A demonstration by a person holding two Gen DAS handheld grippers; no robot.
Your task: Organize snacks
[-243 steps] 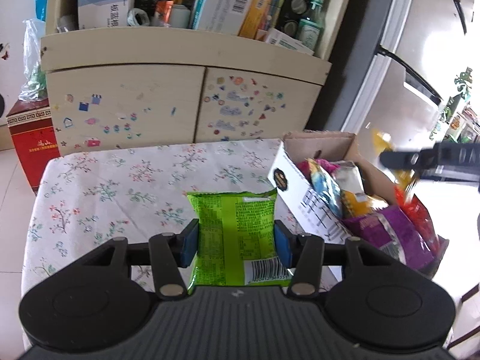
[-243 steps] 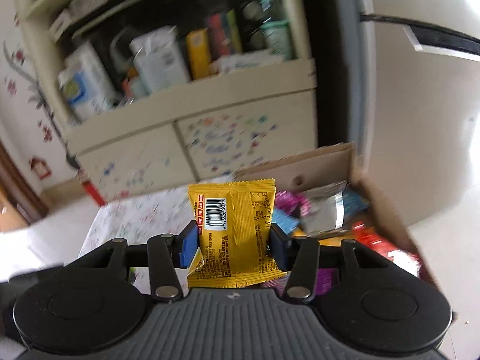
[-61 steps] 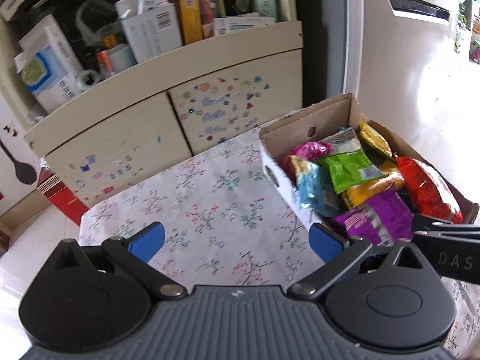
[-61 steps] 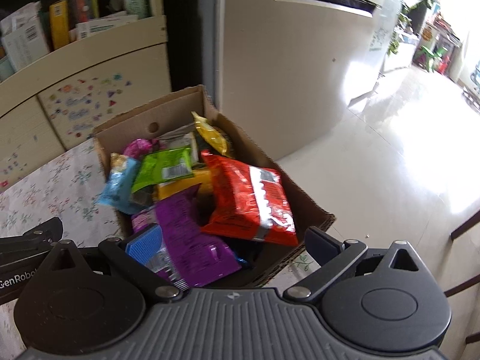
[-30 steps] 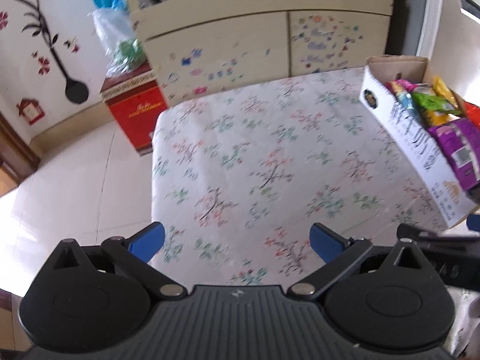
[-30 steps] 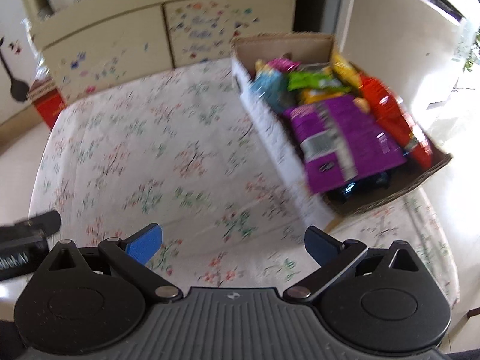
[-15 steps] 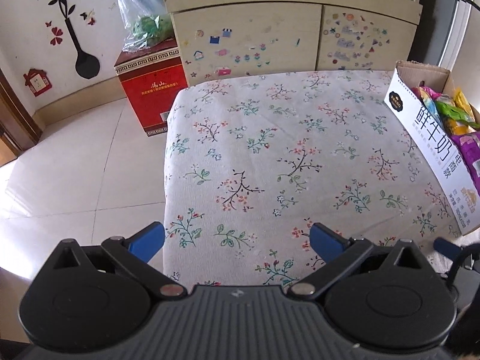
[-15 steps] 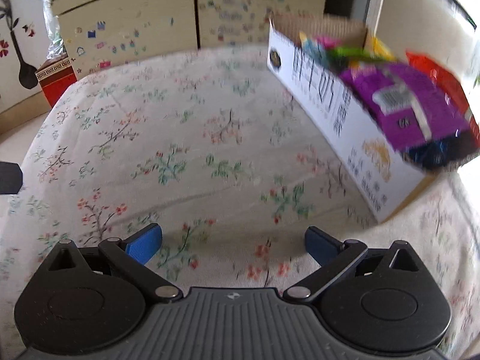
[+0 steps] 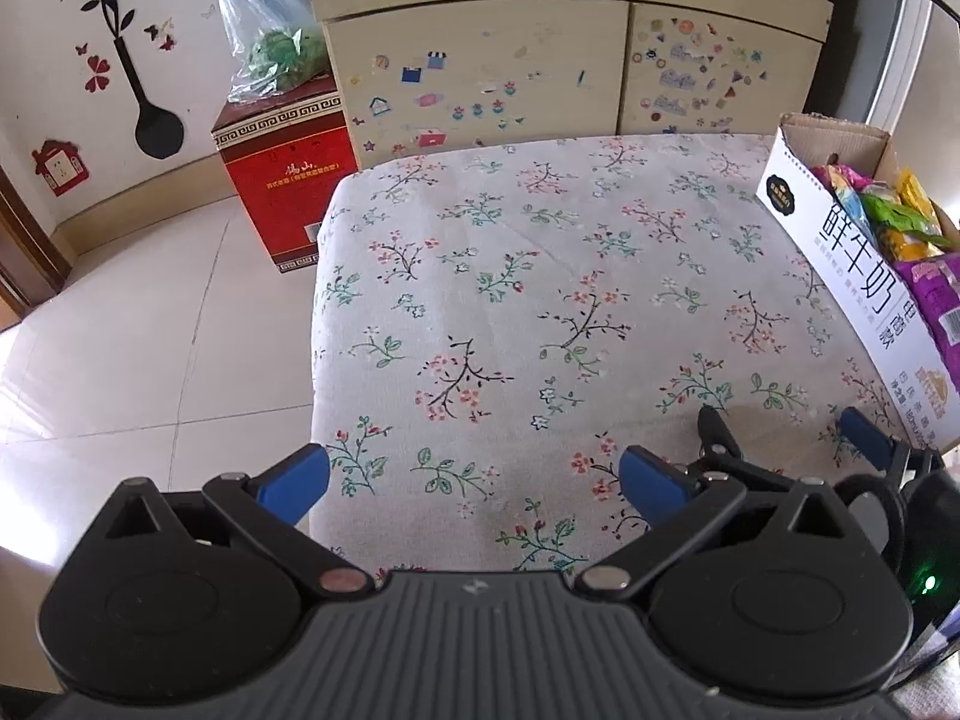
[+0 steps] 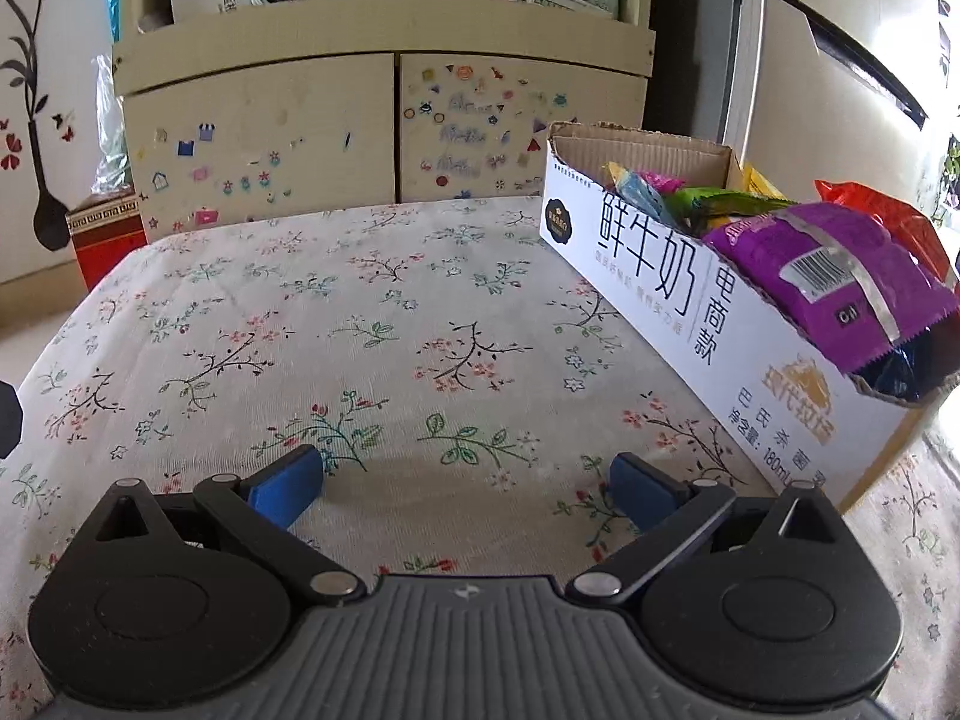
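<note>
A white cardboard box [image 10: 672, 276] with Chinese print stands at the right of the floral tablecloth [image 10: 372, 348]. It holds several snack packets: a purple one [image 10: 828, 276] on top, a green one [image 10: 720, 199], a red one [image 10: 882, 216]. The box also shows in the left wrist view [image 9: 858, 300]. My left gripper [image 9: 474, 480] is open and empty over the table's near edge. My right gripper [image 10: 465, 483] is open and empty, low over the cloth, left of the box. It also shows in the left wrist view [image 9: 786, 432].
A beige cabinet [image 10: 384, 120] with stickers and a cluttered shelf stands behind the table. A red box [image 9: 282, 180] with a plastic bag [image 9: 270, 42] on it sits on the tiled floor at the left. A fridge [image 10: 798, 90] stands at the right.
Both grippers, which earlier held a green and a yellow packet, are open and empty. They have drawn back from the box and dropped low at the table's near side.
</note>
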